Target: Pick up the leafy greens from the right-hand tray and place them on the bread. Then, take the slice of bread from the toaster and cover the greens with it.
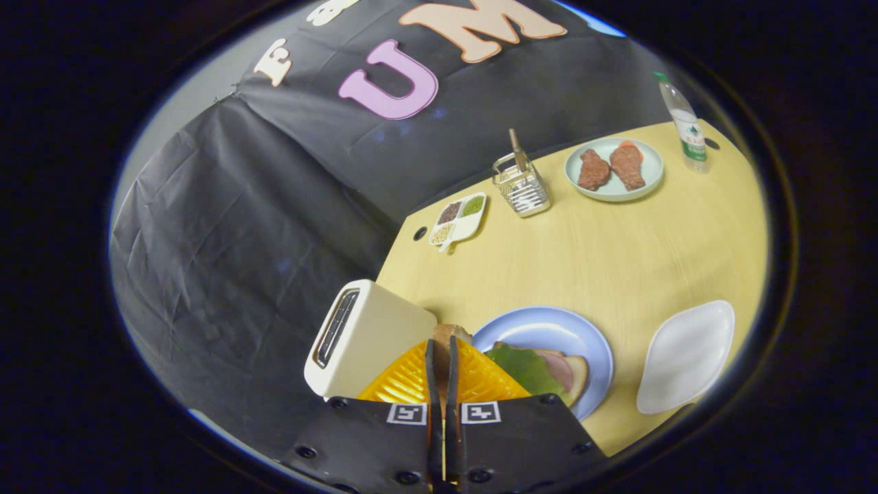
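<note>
My gripper (442, 350) is shut on a slice of bread (451, 334), held edge-on with its brown crust poking out just past the fingertips. The white toaster (381, 329) stands just left of the fingers, and its dark slot (336, 328) looks empty. Right of the fingers lies a blue plate (549, 326) carrying a bread slice (581, 374) with a pink ham piece (559, 369) and the leafy greens (525, 367) on top. The held slice hangs between the toaster and the plate, above the table. A white tray (686, 357) further right has nothing on it.
On the yellow table (617, 254), far beyond the fingers, are a pale plate (651, 175) with meat pieces, a wire utensil holder (521, 185), a small divided dish of seasonings (458, 218) and a plastic bottle (686, 127).
</note>
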